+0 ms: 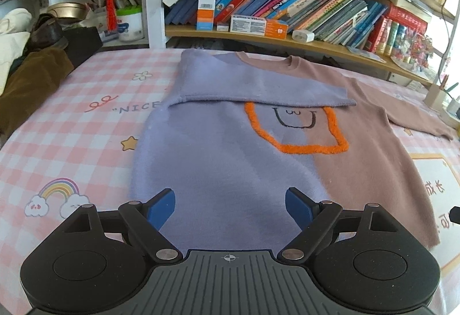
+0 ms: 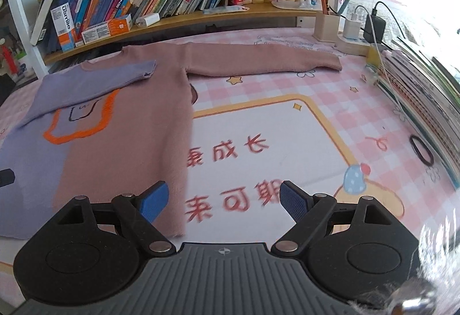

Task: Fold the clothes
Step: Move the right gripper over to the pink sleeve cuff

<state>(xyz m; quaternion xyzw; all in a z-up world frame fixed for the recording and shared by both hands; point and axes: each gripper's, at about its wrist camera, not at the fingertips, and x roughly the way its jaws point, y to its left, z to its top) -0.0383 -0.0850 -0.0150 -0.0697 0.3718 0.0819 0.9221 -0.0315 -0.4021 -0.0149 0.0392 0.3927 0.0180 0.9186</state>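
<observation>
A two-tone sweater [image 1: 230,148] lies flat on the pink checked table cover, lilac on its left half, dusty pink on its right, with an orange outlined patch [image 1: 304,131] on the chest. Its lilac sleeve [image 1: 258,85] is folded across the chest. The pink sleeve [image 2: 258,59] lies stretched out to the right. My left gripper [image 1: 230,205] is open and empty above the lilac hem. My right gripper [image 2: 224,200] is open and empty over the sweater's lower right edge [image 2: 178,171] and the cover.
A shelf of leaning books [image 1: 287,1] runs along the back. Brown and white clothes [image 1: 28,70] pile at the left. A power strip with chargers [image 2: 359,30], stacked books [image 2: 425,102] and a black hair tie [image 2: 421,152] sit at the right.
</observation>
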